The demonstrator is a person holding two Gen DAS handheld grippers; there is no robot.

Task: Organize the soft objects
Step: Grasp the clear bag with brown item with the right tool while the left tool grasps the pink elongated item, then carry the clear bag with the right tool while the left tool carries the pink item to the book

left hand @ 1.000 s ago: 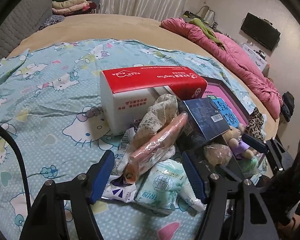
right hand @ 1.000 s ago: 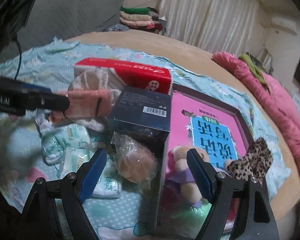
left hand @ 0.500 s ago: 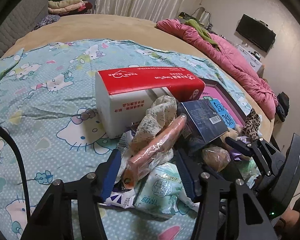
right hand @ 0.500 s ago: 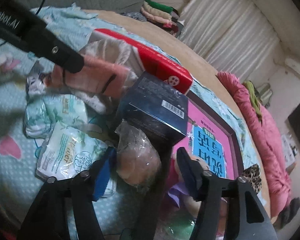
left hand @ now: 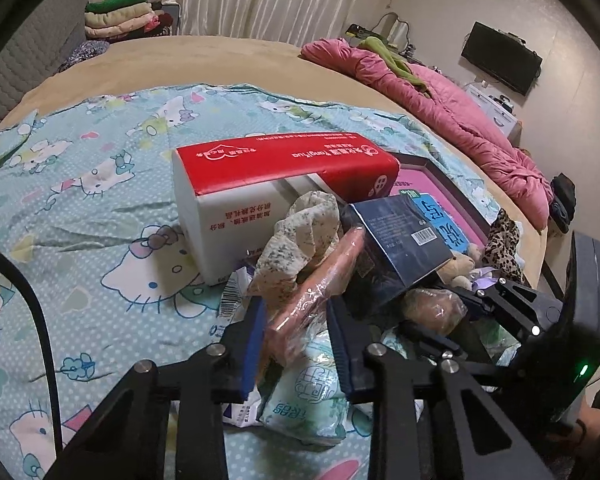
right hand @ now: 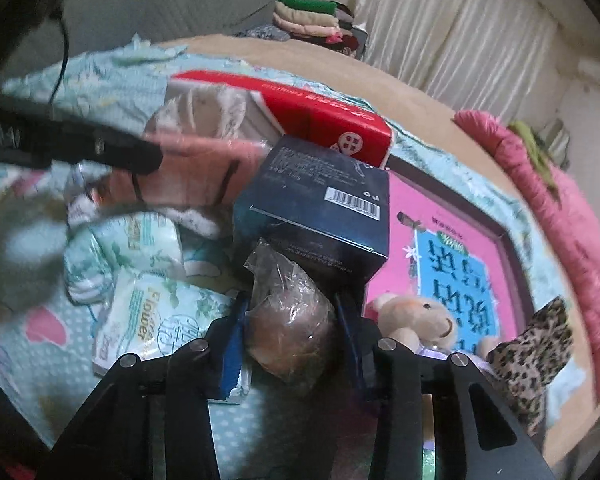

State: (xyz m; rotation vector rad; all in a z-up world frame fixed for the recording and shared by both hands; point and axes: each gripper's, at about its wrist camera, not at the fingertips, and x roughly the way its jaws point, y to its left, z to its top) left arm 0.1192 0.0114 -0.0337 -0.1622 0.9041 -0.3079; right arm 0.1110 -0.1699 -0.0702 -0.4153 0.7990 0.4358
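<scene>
Your left gripper (left hand: pixel 296 334), just closing, clamps the pink wrapped roll (left hand: pixel 316 292); your right gripper (right hand: pixel 290 338) squeezes the bagged bun (right hand: pixel 290 320).

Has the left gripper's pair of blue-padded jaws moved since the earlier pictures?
Yes: the left gripper has been closing inward on the pink plastic-wrapped roll, beside the unmoved red-and-white tissue pack.

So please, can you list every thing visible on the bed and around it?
tissue box: 1, red and white, middle of sheet
dark box: 1, navy, against tissue box
pink roll: 1, wrapped, between left pads
bagged bun: 1, brown, between right pads
tissue packs: 2, pale green, front
teddy: 1, beige, on pink book
pink book: 1, right
left gripper: closing on roll
right gripper: closing on bun
</scene>
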